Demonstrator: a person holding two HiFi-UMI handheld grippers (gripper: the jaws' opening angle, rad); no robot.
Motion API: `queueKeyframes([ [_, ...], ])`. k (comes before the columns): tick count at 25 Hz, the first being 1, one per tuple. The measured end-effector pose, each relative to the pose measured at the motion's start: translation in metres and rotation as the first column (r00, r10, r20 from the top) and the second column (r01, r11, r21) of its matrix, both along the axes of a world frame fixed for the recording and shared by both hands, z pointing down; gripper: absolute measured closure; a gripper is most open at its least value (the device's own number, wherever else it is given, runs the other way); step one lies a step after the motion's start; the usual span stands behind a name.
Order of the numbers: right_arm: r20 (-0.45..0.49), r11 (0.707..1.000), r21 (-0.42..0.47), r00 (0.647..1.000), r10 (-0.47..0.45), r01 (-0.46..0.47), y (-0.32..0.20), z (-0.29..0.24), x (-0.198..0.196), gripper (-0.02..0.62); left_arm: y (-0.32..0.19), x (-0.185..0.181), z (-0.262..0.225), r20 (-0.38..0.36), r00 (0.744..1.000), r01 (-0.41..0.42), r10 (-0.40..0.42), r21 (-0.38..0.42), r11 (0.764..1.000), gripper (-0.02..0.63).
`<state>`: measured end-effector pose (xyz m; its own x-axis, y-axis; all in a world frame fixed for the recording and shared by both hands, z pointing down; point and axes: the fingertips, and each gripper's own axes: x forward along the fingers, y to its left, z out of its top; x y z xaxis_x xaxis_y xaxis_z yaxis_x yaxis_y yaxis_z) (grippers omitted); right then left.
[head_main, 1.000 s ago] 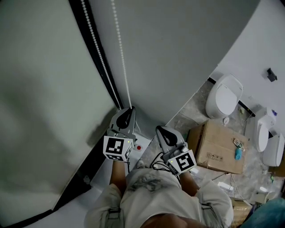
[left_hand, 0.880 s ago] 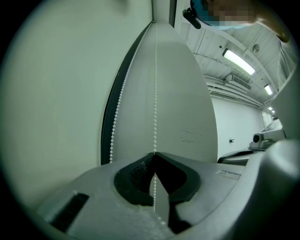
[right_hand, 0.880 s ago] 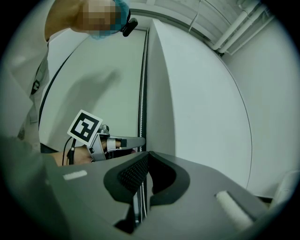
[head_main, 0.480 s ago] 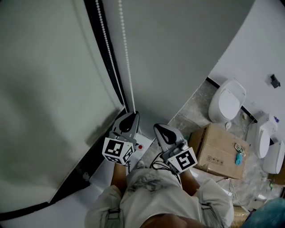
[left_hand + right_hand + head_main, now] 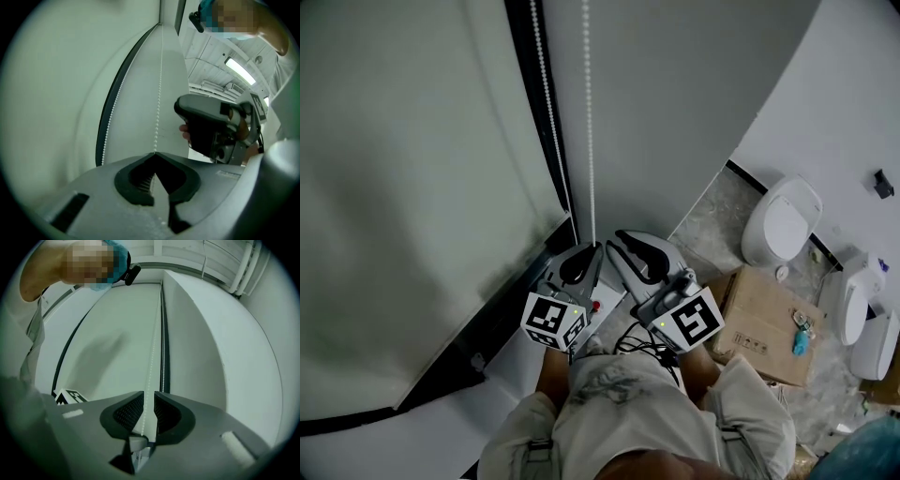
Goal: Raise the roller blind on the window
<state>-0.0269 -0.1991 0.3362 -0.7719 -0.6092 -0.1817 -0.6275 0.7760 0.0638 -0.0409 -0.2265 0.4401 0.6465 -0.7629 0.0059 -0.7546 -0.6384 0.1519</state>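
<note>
Your roller blind: plain pale grey-white. Bead chain: white. Frame strip: black. Marker cubes: black-white squares. Box: brown.

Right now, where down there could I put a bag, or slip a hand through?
Bare: the white ledge between the dark window frame and the person's leg, and the floor strip between wall, toilet and cardboard box. Crowded: by the bead chain, where left tool and right tool meet.

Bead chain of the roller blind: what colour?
White. The bead chain shows best in the head view.
</note>
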Motion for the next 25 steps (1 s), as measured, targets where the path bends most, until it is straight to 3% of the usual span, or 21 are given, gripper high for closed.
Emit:
queueKeyframes([
  [15, -0.034, 0.996, 0.023, 0.996, -0.087, 0.088, 0.000, -0.047, -0.021, 0.493, 0.028, 0.009, 0.004, 0.011, 1.000, 0.003, -0.003, 0.002, 1.000, 0.597],
  [18, -0.048, 0.995, 0.017, 0.994, -0.098, 0.099, 0.001, -0.051, -0.023, 0.566, 0.031, 0.010, 0.002, 0.010, 1.000, 0.003, -0.003, 0.000, 1.000, 0.597],
  [25, -0.026, 0.994, -0.007, 0.994, -0.106, 0.106, 0.003, -0.058, -0.020, 0.581, 0.033, 0.014, -0.006, 0.005, 1.000, -0.004, 0.004, -0.014, 1.000, 0.597],
])
